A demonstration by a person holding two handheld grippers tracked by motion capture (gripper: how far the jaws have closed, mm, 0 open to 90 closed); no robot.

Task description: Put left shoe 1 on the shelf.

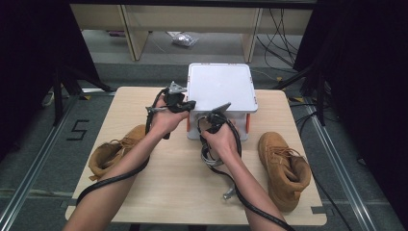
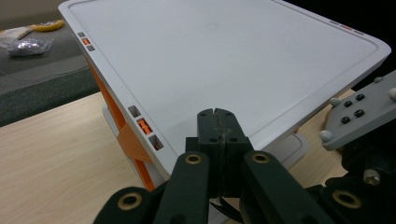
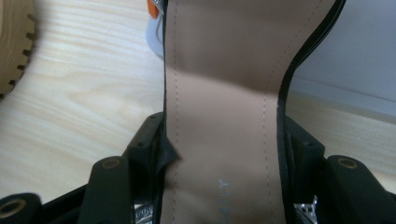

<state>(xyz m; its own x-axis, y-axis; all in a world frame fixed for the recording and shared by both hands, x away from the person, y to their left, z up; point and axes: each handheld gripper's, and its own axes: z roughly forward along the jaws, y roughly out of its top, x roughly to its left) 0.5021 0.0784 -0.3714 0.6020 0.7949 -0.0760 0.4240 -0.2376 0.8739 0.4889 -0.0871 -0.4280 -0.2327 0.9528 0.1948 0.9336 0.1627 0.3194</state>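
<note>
A white box with a flat lid (image 1: 220, 86) and orange latches (image 2: 144, 126) stands at the back middle of the wooden table (image 1: 168, 192). My left gripper (image 1: 185, 105) sits at the box's near left corner; in the left gripper view its jaws (image 2: 218, 112) are pressed together just over the lid (image 2: 224, 56), with nothing between them. My right gripper (image 1: 214, 118) is at the box's front side. It is shut on a black-edged shoe with a beige stitched insole (image 3: 224, 93), which runs up between its jaws.
A tan boot (image 1: 113, 151) lies on its side at the table's left and another (image 1: 284, 168) stands at the right; a ridged boot sole (image 3: 14, 46) shows beside the right gripper. Cables trail back over both forearms. Desk legs and wires lie beyond the table.
</note>
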